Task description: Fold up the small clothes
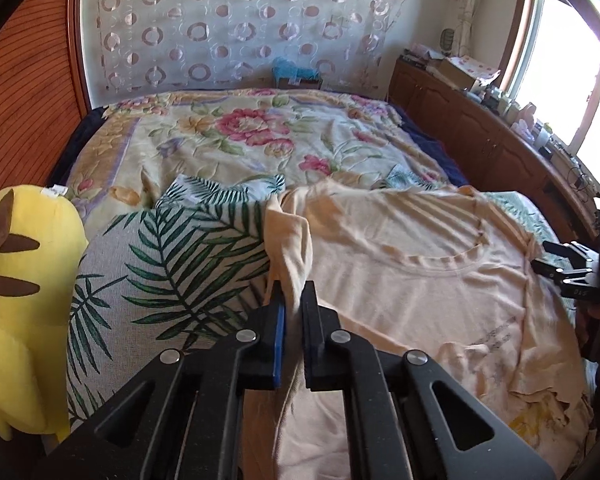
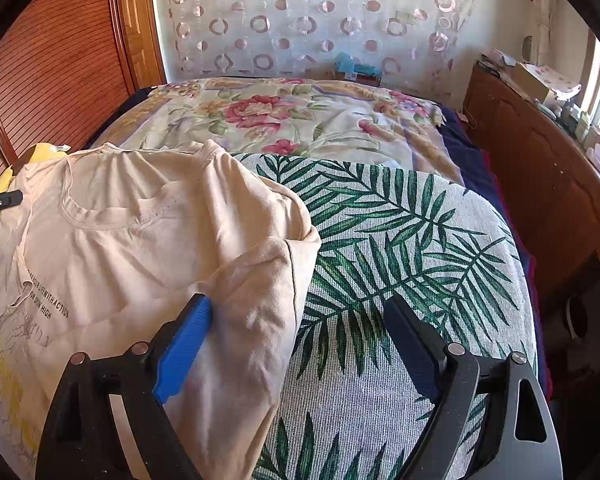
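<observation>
A pale peach T-shirt (image 1: pixel 420 280) with small dark lettering lies spread, front up, on a palm-leaf cloth (image 1: pixel 172 264) on the bed. My left gripper (image 1: pixel 294 292) is shut on the shirt's left sleeve, which is bunched and pulled up between the blue pads. In the right wrist view the same T-shirt (image 2: pixel 132 248) fills the left half. My right gripper (image 2: pixel 300 316) stands open over the shirt's right sleeve. Its left pad sits above the sleeve cloth and its right pad above the palm-leaf cloth (image 2: pixel 400 232). The right gripper (image 1: pixel 572 268) also shows at the far right of the left wrist view.
A yellow plush toy (image 1: pixel 24 280) sits at the bed's left edge. A floral quilt (image 1: pixel 252 132) covers the far half of the bed. A wooden cabinet (image 1: pixel 480 120) with clutter runs along the right under a window. A wooden slatted door (image 2: pixel 52 68) stands at left.
</observation>
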Available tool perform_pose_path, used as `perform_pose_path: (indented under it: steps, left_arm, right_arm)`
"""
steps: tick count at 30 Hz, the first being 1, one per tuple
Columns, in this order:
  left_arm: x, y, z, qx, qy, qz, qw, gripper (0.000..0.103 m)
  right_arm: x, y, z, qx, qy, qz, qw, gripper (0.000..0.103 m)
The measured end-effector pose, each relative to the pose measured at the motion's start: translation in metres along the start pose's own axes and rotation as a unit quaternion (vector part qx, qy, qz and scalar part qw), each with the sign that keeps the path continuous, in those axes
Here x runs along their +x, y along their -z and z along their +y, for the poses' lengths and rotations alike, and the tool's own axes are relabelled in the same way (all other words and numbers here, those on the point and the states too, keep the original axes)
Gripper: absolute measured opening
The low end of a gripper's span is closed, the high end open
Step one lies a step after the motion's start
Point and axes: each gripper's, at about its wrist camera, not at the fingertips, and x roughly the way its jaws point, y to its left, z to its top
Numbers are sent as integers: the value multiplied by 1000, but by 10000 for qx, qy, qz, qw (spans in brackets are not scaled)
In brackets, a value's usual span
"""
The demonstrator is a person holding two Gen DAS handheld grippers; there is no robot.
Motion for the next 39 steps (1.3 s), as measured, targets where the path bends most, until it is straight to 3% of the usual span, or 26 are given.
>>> perform_pose_path:
  steps: [9, 12, 15, 16, 17, 19, 23, 29, 39]
  left_arm:
    - [-22, 3, -27, 280, 155, -151, 9994, 8]
    - [-24, 5, -29, 276, 166, -142, 9994, 8]
    - [-29, 9, -33, 266, 181, -151, 9994, 8]
    - [-32, 10, -34, 264, 189, -169, 9993, 8]
    - [-34, 12, -35, 261, 198, -191, 9993, 8]
    - [-43, 14, -38, 259, 216, -260, 9991, 8]
    - [-66, 22, -43, 240, 213, -443, 9985, 8]
    - [-105, 37, -42, 187, 133, -725, 9971, 8]
    - [-165, 89, -51, 209, 82, -1234, 9921, 8]
  right_arm:
    - [3, -4, -3, -25, -85, 65, 9999, 89]
    - [5, -8, -3, -62, -116, 81, 9999, 84]
    - [7, -12, -3, -66, -151, 21, 9999, 67]
    - [8, -14, -2, -94, -209, 4, 9997, 53]
    - [7, -14, -1, -117, -308, -11, 9995, 30]
    - [7, -16, 2, -165, -551, 57, 9983, 6]
    - [-9, -13, 11, -274, -635, -148, 9975, 6]
    - [-68, 6, 12, -184, -858, -796, 9930, 6]
    - [-150, 90, 6, -264, -917, -1404, 9855, 6]
